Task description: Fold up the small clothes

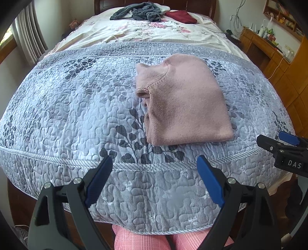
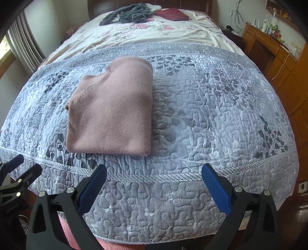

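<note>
Left wrist view: both my grippers, left gripper (image 1: pixel 155 163) and right gripper (image 2: pixel 154 173), hang spread and empty; the folded pink sweater (image 1: pixel 182 103) at one o'clock needs only edge-squaring, I judge.

- Your folded sweater (image 1: pixel 182 100) lies on the quilt (image 1: pixel 67 115) near the bed's foot.
- Behind it, by the headboard, lies a heap of clothes (image 1: pixel 138 10).
- Both tongs hang before the foot edge, left tongs (image 1: pixel 154 178) left of right tongs (image 2: pixel 154 188).

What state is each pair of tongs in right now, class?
Left tongs: open, holding nothing.
Right tongs: open, holding nothing; the folded pink garment lies untouched on the quilt.
</note>
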`<action>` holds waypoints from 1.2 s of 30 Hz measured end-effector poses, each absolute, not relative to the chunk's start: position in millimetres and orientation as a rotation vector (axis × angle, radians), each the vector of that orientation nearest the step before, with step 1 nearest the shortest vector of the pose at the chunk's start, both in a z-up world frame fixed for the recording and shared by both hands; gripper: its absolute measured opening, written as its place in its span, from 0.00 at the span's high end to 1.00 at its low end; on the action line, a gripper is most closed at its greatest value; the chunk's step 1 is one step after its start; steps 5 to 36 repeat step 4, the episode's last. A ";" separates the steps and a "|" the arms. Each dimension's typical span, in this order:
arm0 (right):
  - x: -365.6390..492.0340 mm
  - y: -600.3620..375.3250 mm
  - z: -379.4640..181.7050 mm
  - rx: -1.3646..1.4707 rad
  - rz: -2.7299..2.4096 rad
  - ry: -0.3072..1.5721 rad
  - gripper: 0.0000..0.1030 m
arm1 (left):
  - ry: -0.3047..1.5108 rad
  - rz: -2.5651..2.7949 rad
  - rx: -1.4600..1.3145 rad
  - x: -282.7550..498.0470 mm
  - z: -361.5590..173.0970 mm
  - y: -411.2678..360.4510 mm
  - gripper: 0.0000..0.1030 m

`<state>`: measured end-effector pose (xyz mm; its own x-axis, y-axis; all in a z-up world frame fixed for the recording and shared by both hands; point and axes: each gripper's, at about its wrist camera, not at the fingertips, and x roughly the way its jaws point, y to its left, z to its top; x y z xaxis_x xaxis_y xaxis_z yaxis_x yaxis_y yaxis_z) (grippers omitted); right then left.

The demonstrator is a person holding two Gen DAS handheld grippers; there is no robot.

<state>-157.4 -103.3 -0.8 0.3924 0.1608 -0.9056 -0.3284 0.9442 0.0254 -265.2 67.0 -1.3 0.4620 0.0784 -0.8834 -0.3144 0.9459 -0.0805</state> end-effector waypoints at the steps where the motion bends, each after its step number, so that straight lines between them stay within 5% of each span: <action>1: -157.4 -103.9 -0.7 -0.163 0.313 1.128 0.04 | 1.066 0.245 -0.247 -264.9 -1.5 67.6 0.14; 36: -156.6 -105.0 0.2 -0.164 0.307 1.126 0.04 | 1.066 0.245 -0.246 -264.8 -1.6 67.7 0.14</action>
